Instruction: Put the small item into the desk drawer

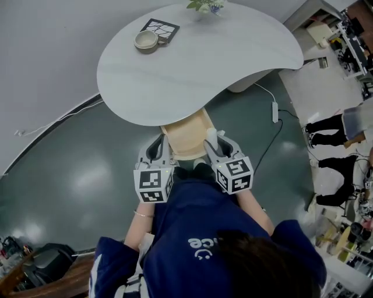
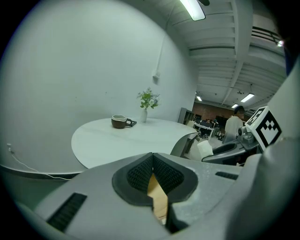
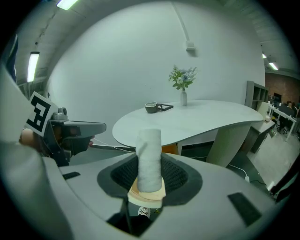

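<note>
A small white roll on a tan base (image 3: 149, 161) stands upright between the jaws of my right gripper (image 3: 149, 177), which is shut on it. In the head view the roll (image 1: 211, 137) pokes up from the right gripper (image 1: 215, 146) at the right rim of the open tan drawer (image 1: 185, 135), which sticks out from under the white table (image 1: 192, 64). My left gripper (image 1: 156, 148) hovers at the drawer's left rim. Its jaws (image 2: 152, 174) are shut with nothing between them. A sliver of tan drawer (image 2: 158, 199) shows below them.
A brown mug (image 1: 145, 41), a black patterned mat (image 1: 161, 27) and a small vase of flowers (image 1: 205, 6) stand at the table's far side. A cable and power strip (image 1: 274, 110) lie on the floor to the right. A person (image 1: 335, 129) stands farther right, by cluttered shelves.
</note>
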